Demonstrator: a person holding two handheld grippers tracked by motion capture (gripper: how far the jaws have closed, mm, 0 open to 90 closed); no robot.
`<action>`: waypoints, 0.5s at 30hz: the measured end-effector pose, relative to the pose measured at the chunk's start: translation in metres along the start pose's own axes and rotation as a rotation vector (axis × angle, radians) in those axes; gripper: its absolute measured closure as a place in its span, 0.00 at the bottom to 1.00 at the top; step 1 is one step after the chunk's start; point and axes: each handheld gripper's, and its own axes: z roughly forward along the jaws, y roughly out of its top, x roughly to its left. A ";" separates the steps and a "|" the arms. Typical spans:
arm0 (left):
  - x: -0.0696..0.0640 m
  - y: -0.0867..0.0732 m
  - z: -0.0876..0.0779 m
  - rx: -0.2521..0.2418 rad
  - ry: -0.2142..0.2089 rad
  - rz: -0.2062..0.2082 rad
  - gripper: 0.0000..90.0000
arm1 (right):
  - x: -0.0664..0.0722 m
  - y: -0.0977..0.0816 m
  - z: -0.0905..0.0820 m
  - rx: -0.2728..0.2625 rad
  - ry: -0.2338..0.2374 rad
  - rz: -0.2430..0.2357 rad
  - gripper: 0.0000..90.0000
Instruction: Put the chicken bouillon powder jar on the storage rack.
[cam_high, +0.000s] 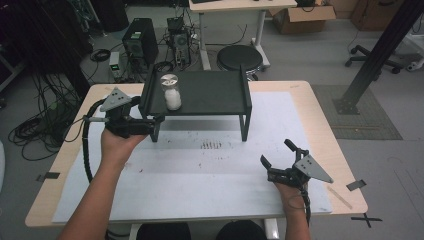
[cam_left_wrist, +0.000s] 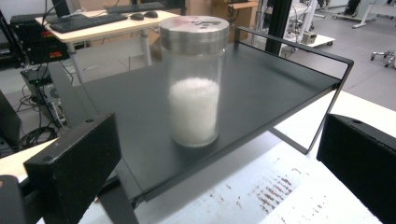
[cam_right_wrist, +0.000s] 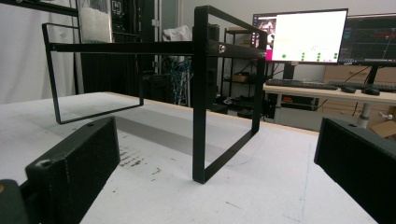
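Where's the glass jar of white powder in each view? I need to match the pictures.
High view: glass jar upright on the black shelf, left part, near the left gripper.
Left gripper view: jar centre, just ahead of the open fingers.
Right gripper view: jar top left, cropped.
Shared landmark: the black shelf.

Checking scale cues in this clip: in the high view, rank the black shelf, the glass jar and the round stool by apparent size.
1. black shelf
2. round stool, which stands farther from the camera, so its true size may be greater
3. glass jar

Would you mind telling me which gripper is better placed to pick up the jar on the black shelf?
Left. The left gripper is open at the shelf edge, facing the jar; the right gripper sits farther away.
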 end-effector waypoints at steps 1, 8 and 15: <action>0.001 -0.002 -0.002 -0.006 0.001 -0.006 0.00 | 0.000 0.000 0.000 0.001 0.000 -0.001 0.00; 0.006 -0.015 -0.009 -0.016 0.001 -0.023 0.00 | 0.000 0.000 0.001 0.005 -0.001 -0.004 0.00; 0.012 -0.028 -0.016 -0.029 0.004 -0.036 0.00 | 0.001 0.000 0.001 0.008 -0.001 -0.008 0.00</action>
